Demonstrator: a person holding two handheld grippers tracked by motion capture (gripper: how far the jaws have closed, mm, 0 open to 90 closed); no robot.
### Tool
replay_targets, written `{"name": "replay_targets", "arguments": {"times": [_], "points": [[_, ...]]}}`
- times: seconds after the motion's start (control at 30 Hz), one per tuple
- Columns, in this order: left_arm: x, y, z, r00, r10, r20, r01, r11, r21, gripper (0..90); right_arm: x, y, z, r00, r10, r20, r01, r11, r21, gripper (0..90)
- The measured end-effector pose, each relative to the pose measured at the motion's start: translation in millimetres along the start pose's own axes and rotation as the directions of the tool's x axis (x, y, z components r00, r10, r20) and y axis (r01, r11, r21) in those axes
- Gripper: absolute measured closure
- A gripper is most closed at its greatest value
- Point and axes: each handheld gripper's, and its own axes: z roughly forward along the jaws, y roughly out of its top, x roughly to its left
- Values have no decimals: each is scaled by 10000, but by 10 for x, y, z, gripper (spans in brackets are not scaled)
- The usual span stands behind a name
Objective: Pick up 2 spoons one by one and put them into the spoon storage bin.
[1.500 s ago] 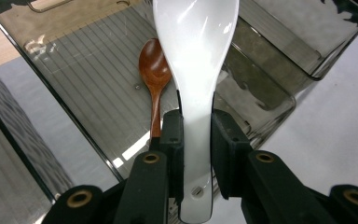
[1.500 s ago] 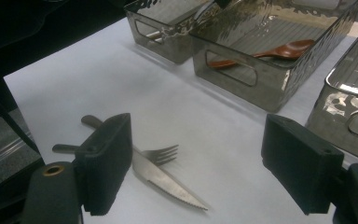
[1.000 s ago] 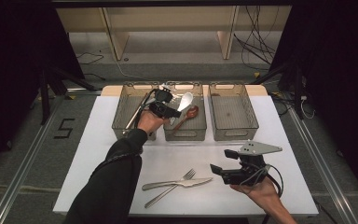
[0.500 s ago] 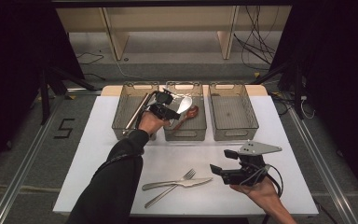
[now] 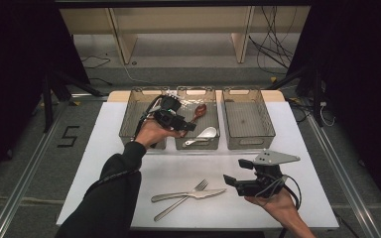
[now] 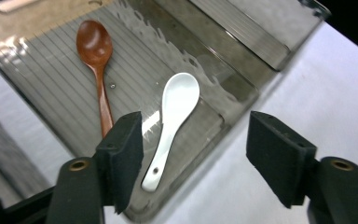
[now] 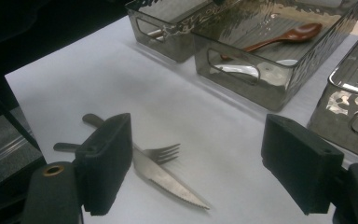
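Your left gripper (image 5: pixel 191 127) hung over the middle bin (image 5: pixel 180 142), jaws just parted wide, nothing between them. The white spoon (image 6: pixel 172 121) lay flat in that bin, bowl toward the far wall, beside the wooden spoon (image 6: pixel 96 65), not touching it. Your right gripper (image 5: pixel 231 173) sat low over the white table (image 5: pixel 297 148), jaws spread and empty, near the crossed fork (image 7: pixel 161 152) and knife (image 7: pixel 165 179)
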Motion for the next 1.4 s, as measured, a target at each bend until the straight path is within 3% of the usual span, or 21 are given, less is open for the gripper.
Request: {"name": "replay_targets", "arguments": {"times": [0.07,0.27,0.37,0.47,0.63,0.9,1.13,1.23,1.4], "points": [[-20,-73,-102,9999,-17,137,19,9999,-112,308,1,2,-2,10000,10,26,-10,10000,-41,257],[-100,-346,-277,9985,499,234,-500,9987,18,246,6,7,3,10000,-8,30,8,10000,-4,257],[-104,-411,-302,9966,825,56,-827,9960,342,236,10,4,13,10000,-40,11,40,10000,39,257],[-140,-450,-315,9950,995,-37,-994,9945,339,233,15,7,16,10000,13,-6,-13,10000,51,257],[-213,-550,-314,9890,1471,-159,-1455,9866,740,223,25,5,19,10000,-37,-51,37,10000,43,257],[-301,-712,-345,9859,1671,83,-1671,9808,1001,211,7,1,12,10000,-25,-38,25,10000,35,257],[-366,-899,-308,9770,2113,298,-2133,9651,1520,203,20,-3,25,9999,20,-100,-19,10000,91,256],[-391,-970,-277,9783,2029,422,-2071,9655,1581,203,20,-6,31,9999,25,-124,-24,9999,101,257],[-439,-1084,-233,9710,2353,423,-2389,9498,2019,202,14,-11,46,9998,63,-214,-60,9999,147,256]]}}
